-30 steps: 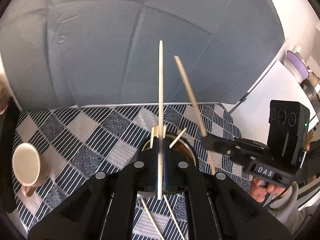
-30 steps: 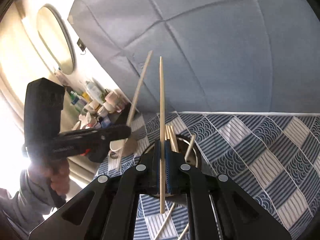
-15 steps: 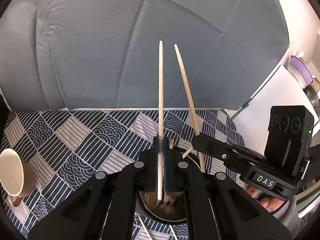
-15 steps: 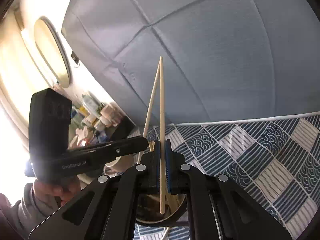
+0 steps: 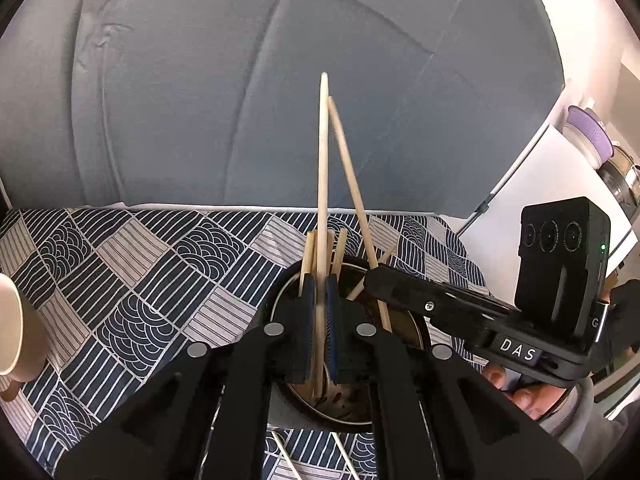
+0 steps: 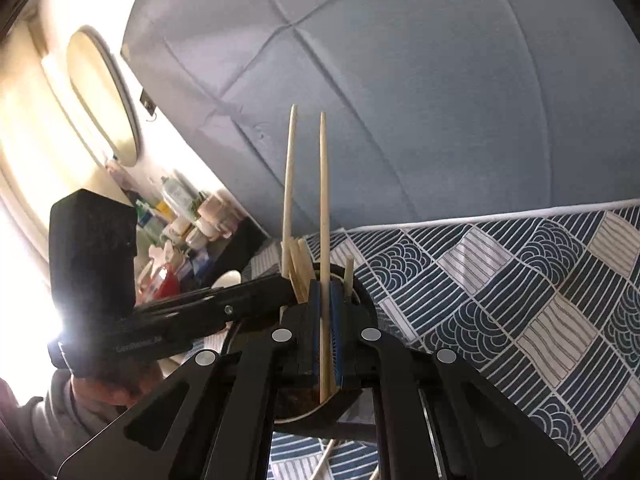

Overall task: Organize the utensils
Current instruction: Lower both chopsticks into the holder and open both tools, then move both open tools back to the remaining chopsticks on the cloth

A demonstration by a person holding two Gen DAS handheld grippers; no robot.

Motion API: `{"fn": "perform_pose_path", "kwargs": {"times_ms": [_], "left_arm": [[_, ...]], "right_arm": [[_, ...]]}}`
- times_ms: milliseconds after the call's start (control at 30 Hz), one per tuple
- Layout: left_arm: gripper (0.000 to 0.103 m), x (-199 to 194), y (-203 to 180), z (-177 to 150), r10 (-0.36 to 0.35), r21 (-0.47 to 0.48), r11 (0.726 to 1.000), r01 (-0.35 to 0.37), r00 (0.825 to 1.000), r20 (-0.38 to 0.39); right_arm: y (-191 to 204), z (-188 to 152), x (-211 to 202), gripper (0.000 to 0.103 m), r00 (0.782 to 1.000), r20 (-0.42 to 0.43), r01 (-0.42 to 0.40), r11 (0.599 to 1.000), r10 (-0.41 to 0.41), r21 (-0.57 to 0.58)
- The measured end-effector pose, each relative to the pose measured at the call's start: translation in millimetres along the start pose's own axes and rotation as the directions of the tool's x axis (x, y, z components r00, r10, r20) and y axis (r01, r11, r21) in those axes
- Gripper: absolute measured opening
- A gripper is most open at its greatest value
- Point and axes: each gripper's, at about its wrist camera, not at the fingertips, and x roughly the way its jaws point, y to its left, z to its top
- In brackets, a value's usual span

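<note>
My left gripper is shut on a pale wooden chopstick held upright, its lower end inside a dark round utensil holder. My right gripper is shut on a second chopstick, also upright over the same holder. Several chopsticks stand in the holder. In the left wrist view the right gripper comes in from the right with its chopstick. In the right wrist view the left gripper comes in from the left with its chopstick.
A blue-and-grey patterned tablecloth covers the table. A beige mug stands at the left edge. Loose chopsticks lie on the cloth under the grippers. A grey padded backdrop rises behind; a cluttered shelf stands beyond the table.
Both grippers have moved over the holder and lowered, so the lower ends of both held chopsticks now reach into it. The two chopsticks have come closer together.
</note>
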Motion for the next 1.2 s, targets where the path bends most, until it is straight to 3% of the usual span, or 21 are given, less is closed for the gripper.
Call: {"fn": "perform_pose_path", "kwargs": {"times_ms": [300,600,633,700,833,967,1100,1200], "left_arm": [[0.006,-11.5,-0.8,1.0,0.02,0.007,1.0,-0.02,1.0,0.021],[0.027,-39.6,-1.6,3.4,0.052,0.002,0.999,-0.052,0.997,0.056],[0.03,-43.8,-1.2,2.4,0.061,0.0,0.998,-0.061,0.996,0.061],[0.033,-49.5,-0.7,-0.1,0.075,-0.001,0.997,-0.075,0.995,0.064],[0.045,-57.9,2.8,-7.7,0.092,-0.008,0.996,-0.092,0.994,0.059],[0.057,-63.2,9.2,-20.2,0.113,-0.025,0.993,-0.111,0.992,0.048],[0.079,-65.9,18.7,-35.5,0.15,-0.07,0.987,-0.147,0.988,0.033],[0.084,-62.6,24.7,-48.8,0.169,-0.098,0.981,-0.168,0.986,0.003]], "right_arm": [[2.3,-0.6,-13.4,0.009,1.0,0.025,-0.007,1.0,0.006,0.009],[10.5,11.9,-34.1,0.011,0.999,0.049,0.0,1.0,-0.001,0.017],[11.4,12.6,-37.0,0.014,0.999,0.053,0.006,1.0,-0.007,0.018],[12.5,13.0,-42.1,0.033,0.998,0.058,0.023,0.999,-0.024,0.023],[14.0,11.7,-51.8,0.04,0.997,0.062,0.051,0.998,-0.054,0.042],[16.2,7.5,-59.0,0.057,0.992,0.042,0.119,0.992,-0.12,0.042],[13.0,-1.4,-69.2,0.082,0.981,0.046,0.183,0.981,-0.186,0.06],[10.2,-12.9,-73.4,0.085,0.976,0.028,0.214,0.974,-0.217,0.076]]}}
